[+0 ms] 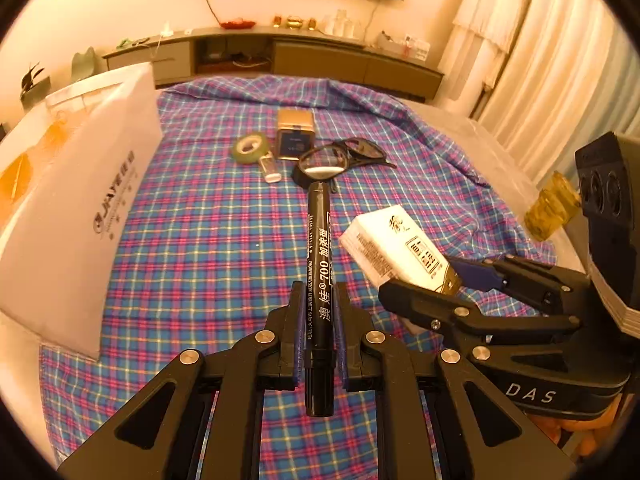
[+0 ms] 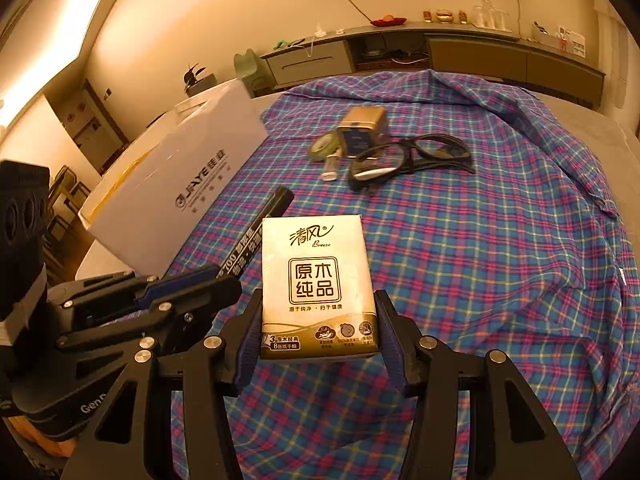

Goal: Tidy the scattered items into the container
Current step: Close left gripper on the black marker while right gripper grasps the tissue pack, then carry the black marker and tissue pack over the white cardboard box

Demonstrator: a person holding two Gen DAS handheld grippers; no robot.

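Observation:
My left gripper (image 1: 319, 320) is shut on a black marker (image 1: 319, 264), held above the plaid cloth and pointing forward; it also shows in the right wrist view (image 2: 256, 240). My right gripper (image 2: 319, 316) is shut on a white tissue pack (image 2: 319, 280), which also shows in the left wrist view (image 1: 394, 250). A white box (image 1: 76, 208), the container, stands at the left (image 2: 176, 184). On the cloth ahead lie a green tape roll (image 1: 251, 147), a small clear bottle (image 1: 270, 168), a gold tin (image 1: 295, 134) and black glasses (image 1: 340, 158).
The plaid cloth (image 1: 200, 240) covers a grey table (image 1: 492, 148). A yellowish object (image 1: 552, 206) sits at the table's right edge. A long sideboard (image 1: 320, 60) runs along the far wall, and curtains (image 1: 560, 60) hang at the right.

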